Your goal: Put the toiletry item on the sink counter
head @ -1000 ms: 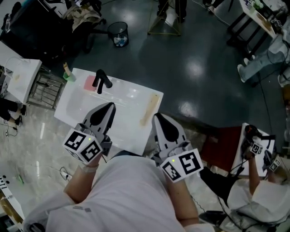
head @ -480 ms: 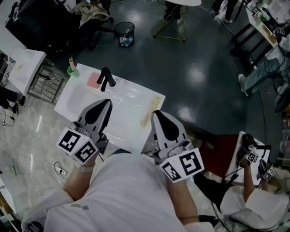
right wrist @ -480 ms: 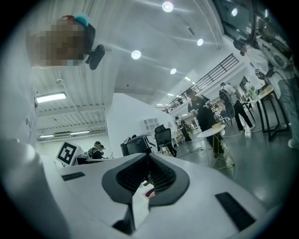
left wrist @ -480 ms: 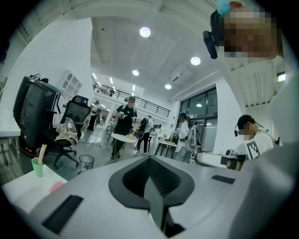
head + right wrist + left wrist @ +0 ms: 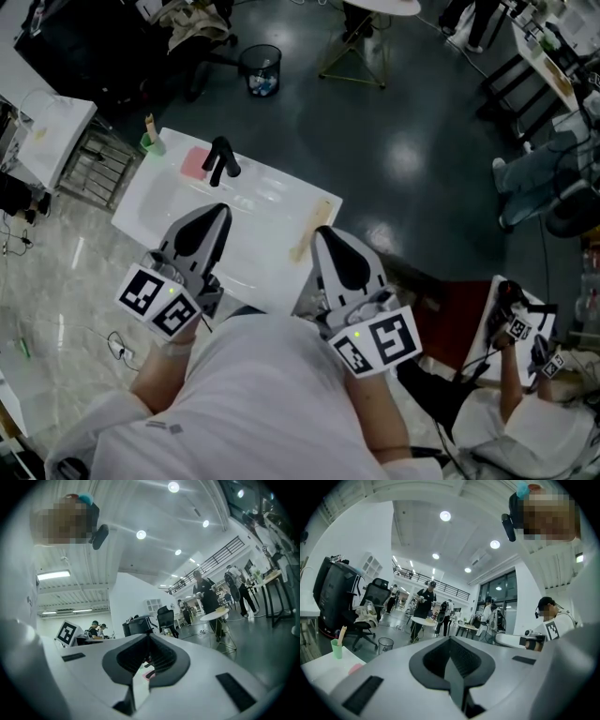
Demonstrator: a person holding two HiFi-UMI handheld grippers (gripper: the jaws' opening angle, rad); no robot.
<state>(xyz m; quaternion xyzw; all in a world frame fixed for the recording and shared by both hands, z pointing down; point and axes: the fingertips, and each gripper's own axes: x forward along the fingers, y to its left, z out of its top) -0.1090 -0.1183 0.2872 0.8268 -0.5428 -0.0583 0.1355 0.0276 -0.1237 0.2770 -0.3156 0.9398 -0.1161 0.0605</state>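
A white sink counter (image 5: 264, 246) stands below me with a black faucet (image 5: 220, 160) at its far edge. Beside the faucet lies a flat pink item (image 5: 194, 163). On the far left corner is a green cup (image 5: 153, 143) with a stick in it, which also shows in the left gripper view as the green cup (image 5: 336, 648). A long beige item (image 5: 312, 228) lies along the counter's right edge. My left gripper (image 5: 215, 212) hovers over the counter's near left part, shut and empty. My right gripper (image 5: 324, 236) is shut and empty above the near right corner.
A wire rack (image 5: 94, 174) and a white table (image 5: 52, 131) stand left of the counter. Beyond it on the dark floor are a waste bin (image 5: 263, 68) and a chair (image 5: 192, 37). A red seat (image 5: 464, 302) and another person (image 5: 530, 412) with grippers are at the right.
My left gripper has drifted slightly left and nearer to my body. The right gripper has stayed almost still. Both stay shut.
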